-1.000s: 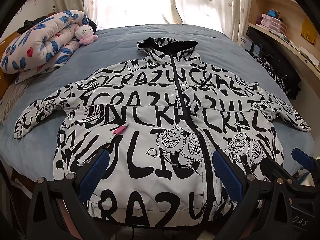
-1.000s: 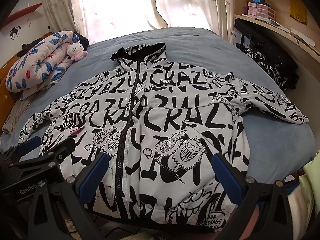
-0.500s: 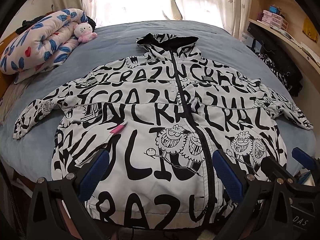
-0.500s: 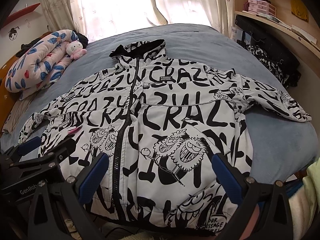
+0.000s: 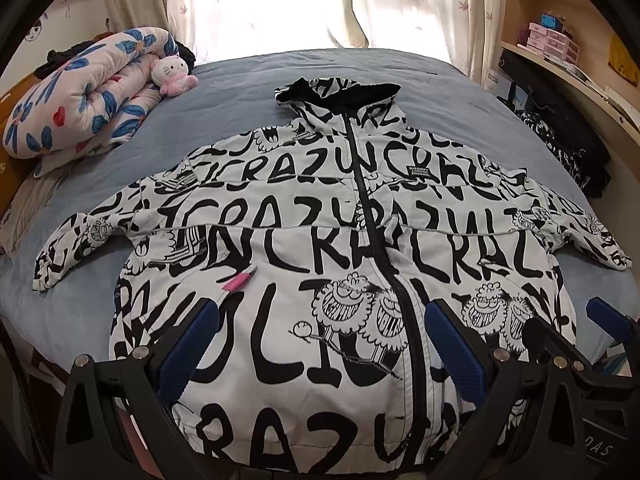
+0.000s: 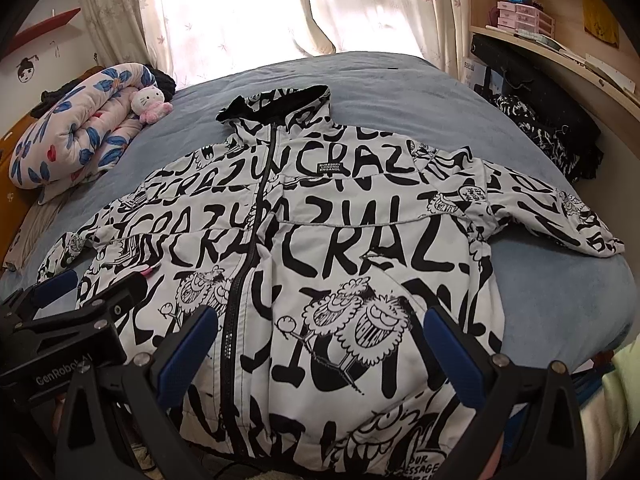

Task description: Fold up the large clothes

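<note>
The jacket (image 5: 304, 264) is laid face up and zipped on the bed (image 5: 248, 80), hood (image 5: 340, 92) toward the window and both sleeves spread out to the sides, which is judged to be the flat starting layout for a fold: every edge is exposed and no layer is yet doubled over. The left gripper (image 5: 320, 344) is held above the hem with its jaws spread wide and nothing between them; the right gripper (image 6: 320, 344) is likewise held wide and empty over the hem on the other side of the zip (image 6: 244, 280). Neither is seen touching the cloth, so a grasp is judged to be still ahead, probably at the hem or a sleeve. A pink pen (image 5: 238, 282) is left lying on the jacket and could be trapped in a fold. The surface is a soft blue sheet, likely to give under pressure. A rolled floral quilt (image 5: 84, 92) and a plush cat (image 5: 174, 76) are kept at the far left corner, curtains (image 5: 304, 0) are drawn over a bright window, and shelves (image 5: 560, 52) with dark clothes (image 5: 568, 140) below are seen to the right.
</note>
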### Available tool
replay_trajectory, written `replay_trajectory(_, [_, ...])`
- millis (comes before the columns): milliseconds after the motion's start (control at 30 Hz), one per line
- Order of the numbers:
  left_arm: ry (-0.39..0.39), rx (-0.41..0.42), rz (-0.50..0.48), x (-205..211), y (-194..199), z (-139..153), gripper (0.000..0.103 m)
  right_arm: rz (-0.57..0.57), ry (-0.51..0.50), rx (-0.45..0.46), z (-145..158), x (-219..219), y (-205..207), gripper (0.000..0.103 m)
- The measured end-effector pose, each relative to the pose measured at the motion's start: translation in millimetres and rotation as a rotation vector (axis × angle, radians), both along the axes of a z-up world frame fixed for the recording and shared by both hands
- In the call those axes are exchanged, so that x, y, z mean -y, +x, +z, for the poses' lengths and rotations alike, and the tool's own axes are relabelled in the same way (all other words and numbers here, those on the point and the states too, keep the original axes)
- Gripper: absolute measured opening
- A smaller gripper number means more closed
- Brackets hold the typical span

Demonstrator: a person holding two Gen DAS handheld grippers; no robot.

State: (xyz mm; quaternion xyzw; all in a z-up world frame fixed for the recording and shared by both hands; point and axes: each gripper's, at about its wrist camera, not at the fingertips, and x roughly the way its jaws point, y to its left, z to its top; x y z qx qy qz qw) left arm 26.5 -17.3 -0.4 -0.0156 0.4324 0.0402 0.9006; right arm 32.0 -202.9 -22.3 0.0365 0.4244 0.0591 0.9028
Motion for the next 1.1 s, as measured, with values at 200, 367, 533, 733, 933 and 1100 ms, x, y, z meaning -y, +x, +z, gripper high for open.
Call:
replay_trajectory(200, [0.001,0.01,-0.009,6.8,10.5,9.4,0.102,-0.006,0.004,0.018,10.5,5.4,7.9,0.103])
replay_trajectory(367, [0.011,0.019,-0.023,14.9,22.0,20.1,0.102,-0.021,0.008,0.038,22.5,13.3,20.1,0.103])
replay_trajectory(533, [0.013,0.044,-0.047,25.6,39.5,38.8,0.102,-0.059,-0.003,0.095,44.5,25.5,33.1,0.103])
replay_trajectory(733, [0.044,0.105,-0.107,55.5,63.0,65.3,0.102,-0.134,0.004,0.197,77.4,52.5,49.8,0.103])
replay_trajectory(933, [0.017,0.145,-0.166,84.3,92.5,87.9,0.102,-0.241,0.024,0.277,100.5,92.9,65.4,0.103])
replay_trajectory(1100, [0.056,0.176,-0.196,115.7,119.0,96.6,0.102,-0.359,0.016,0.248,102.3,135.3,85.6,0.103])
